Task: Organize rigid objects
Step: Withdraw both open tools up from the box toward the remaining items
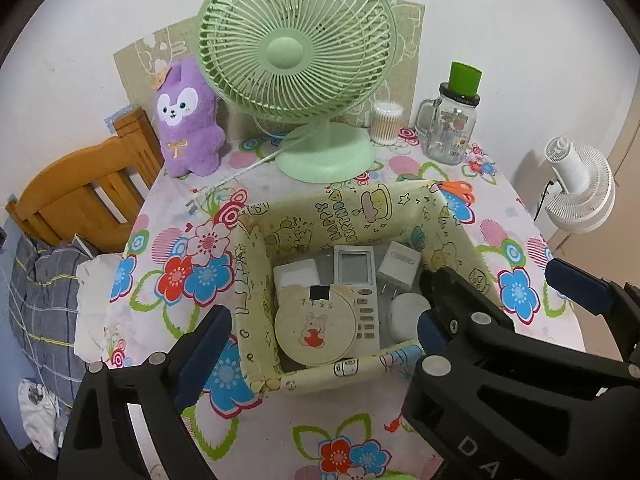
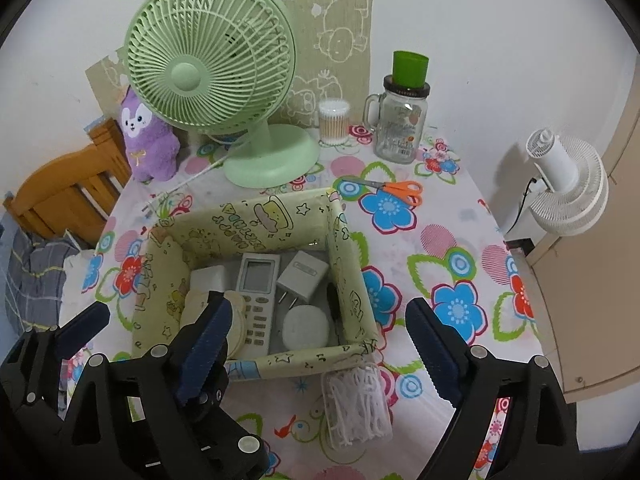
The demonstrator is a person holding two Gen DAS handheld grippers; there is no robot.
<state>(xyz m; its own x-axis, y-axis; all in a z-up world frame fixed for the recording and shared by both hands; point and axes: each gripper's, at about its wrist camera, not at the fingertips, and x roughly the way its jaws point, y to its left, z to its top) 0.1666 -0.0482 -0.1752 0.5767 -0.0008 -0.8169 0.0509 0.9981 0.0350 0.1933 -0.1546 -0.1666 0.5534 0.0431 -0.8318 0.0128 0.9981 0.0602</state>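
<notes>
Left gripper [image 1: 320,344] and right gripper [image 2: 316,344] were both spread wide, nothing between the pads, hovering over the near side of the box [image 1: 332,376], not touching it. In the left view the right gripper's finger [image 1: 452,312] overlapped the box's right wall.

Just right of the box's near corner, a clear bag of white cord [image 2: 358,404] lay on the floral tablecloth [image 2: 440,240].

Inside the box: round cream case [image 1: 316,328] at near left, remote [image 1: 358,288] in the middle, white puck [image 2: 306,326] at near right. Behind them, a white block [image 1: 296,274] at far left and a plug charger [image 1: 398,264] at far right, prongs toward the camera.

Past the box: orange scissors [image 2: 394,190] on the cloth to the right. Farther back stood a green fan [image 2: 208,76], purple plush [image 2: 146,140] on the left, swab tub [image 2: 334,120], and a jar [image 2: 402,124] with a green cup on its lid. A white fan [image 2: 568,184] stood off the table, right.
</notes>
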